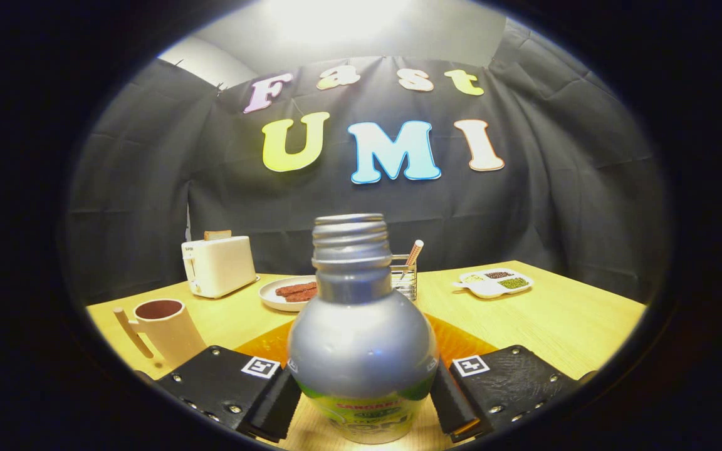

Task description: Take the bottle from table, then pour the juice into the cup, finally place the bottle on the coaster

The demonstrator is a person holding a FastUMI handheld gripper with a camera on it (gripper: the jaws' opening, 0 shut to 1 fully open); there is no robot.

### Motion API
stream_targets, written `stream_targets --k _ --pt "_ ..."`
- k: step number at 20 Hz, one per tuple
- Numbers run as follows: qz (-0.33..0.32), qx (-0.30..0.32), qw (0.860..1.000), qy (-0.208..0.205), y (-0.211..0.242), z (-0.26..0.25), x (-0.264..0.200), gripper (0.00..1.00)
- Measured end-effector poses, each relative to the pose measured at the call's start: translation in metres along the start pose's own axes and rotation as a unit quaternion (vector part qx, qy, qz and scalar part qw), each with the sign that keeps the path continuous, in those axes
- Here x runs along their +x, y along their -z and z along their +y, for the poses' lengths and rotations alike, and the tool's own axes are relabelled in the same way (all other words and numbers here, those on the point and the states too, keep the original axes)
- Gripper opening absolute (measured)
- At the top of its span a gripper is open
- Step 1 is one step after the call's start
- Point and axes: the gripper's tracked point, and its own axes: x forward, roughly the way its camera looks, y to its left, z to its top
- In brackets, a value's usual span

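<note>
Looking forward along the gripper (361,401), its two black padded fingers (273,401) sit on either side of a silver metal bottle with a green and yellow label band and an open threaded neck (361,344). Both pads appear to press on the bottle's lower body at the label, so the fingers seem clenched on it, though the exact contact line is partly hidden by the bulging shoulder. The bottle stands upright between the fingers, with no cap on it. Whether its base rests on the light wooden table (561,319) or is lifted just clear cannot be told. Just beyond the bottle, mostly hidden behind it, lies a flat orange coaster mat (461,341). Ahead of the left finger and a little outward stands a beige mug with a long stick-like handle and a dark red inside (163,326), upright and apart from the bottle. Farther beyond are a cream toaster (218,266), a white plate holding brown strips (289,292), a wire holder with a pen-like stick (406,275) and a white divided dish of grains (494,282). In handling, the bottle is likely stiff, thin metal with a smooth, rather slippery skin, and its weight depends on how much juice remains, which cannot be seen. The straight labelled body below the shoulder looks the safest place to hold; an open mouth means any tilt may spill.
</note>
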Motion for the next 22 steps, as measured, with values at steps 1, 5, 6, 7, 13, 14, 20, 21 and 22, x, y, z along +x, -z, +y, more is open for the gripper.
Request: stream_targets --k 1,5,6,7,13,14,20,21,22 --pt "-0.002 -0.01 1.0 -0.002 -0.004 0.003 -0.003 0.84" --pt "-0.021 -0.063 0.998 0.0 -0.024 0.02 0.004 0.83" --pt "-0.022 -0.083 0.996 0.004 -0.029 0.025 0.007 0.83" --pt "-0.022 -0.105 0.994 0.005 -0.032 0.031 0.011 0.83" --pt "-0.016 -0.244 0.97 -0.008 -0.032 0.069 0.033 0.83" --pt "-0.01 -0.267 0.963 -0.012 -0.029 0.075 0.036 0.83" --pt "0.002 -0.375 0.927 -0.014 -0.014 0.089 0.047 0.83" --pt "0.002 -0.387 0.922 -0.012 -0.012 0.09 0.047 0.83" --pt "0.002 -0.397 0.918 -0.012 -0.011 0.092 0.046 0.83"
